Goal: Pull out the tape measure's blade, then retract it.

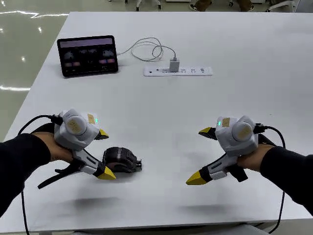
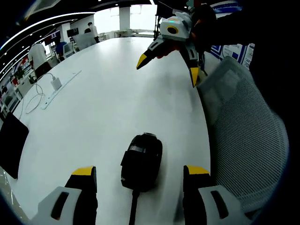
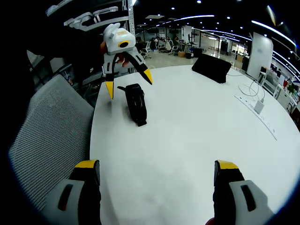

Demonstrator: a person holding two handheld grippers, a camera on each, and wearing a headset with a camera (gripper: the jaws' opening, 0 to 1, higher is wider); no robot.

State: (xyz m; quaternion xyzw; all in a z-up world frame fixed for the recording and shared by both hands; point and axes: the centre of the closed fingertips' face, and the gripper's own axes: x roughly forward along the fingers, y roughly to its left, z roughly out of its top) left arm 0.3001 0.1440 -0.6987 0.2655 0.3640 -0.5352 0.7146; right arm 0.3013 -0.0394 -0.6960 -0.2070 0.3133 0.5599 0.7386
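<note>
Looking down from the head view first: the tape measure (image 1: 120,159) lies on the white worktop (image 1: 195,107), toward the near left, and the left gripper (image 1: 105,153) has its jaws spread wide around it. The right gripper (image 1: 199,155) hovers well apart to the right, jaws also spread, with nothing in them. No blade is out as far as I can see, so I'd say the job hasn't really started: grab, pull and retract are all left. The tablet (image 1: 88,55) and power strip (image 1: 178,71) sit way off at the far side, so the middle is wide open for a pull. The near edge is pretty close to both grippers though.

Left gripper view: the black case (image 2: 142,159) sits right between the two yellow tips, with bare worktop showing on both sides, so it's bracketed, not clamped. A thin dark bit trails off its near end; can't tell what that is. The worktop's edge runs just beside the case, with a mesh chair (image 2: 243,140) past it.

Right gripper view: its own jaws gape over bare worktop. The case lies off ahead under the left gripper, near the edge. A small stub points this way, probably the blade's hook, but it's too small to be sure.
</note>
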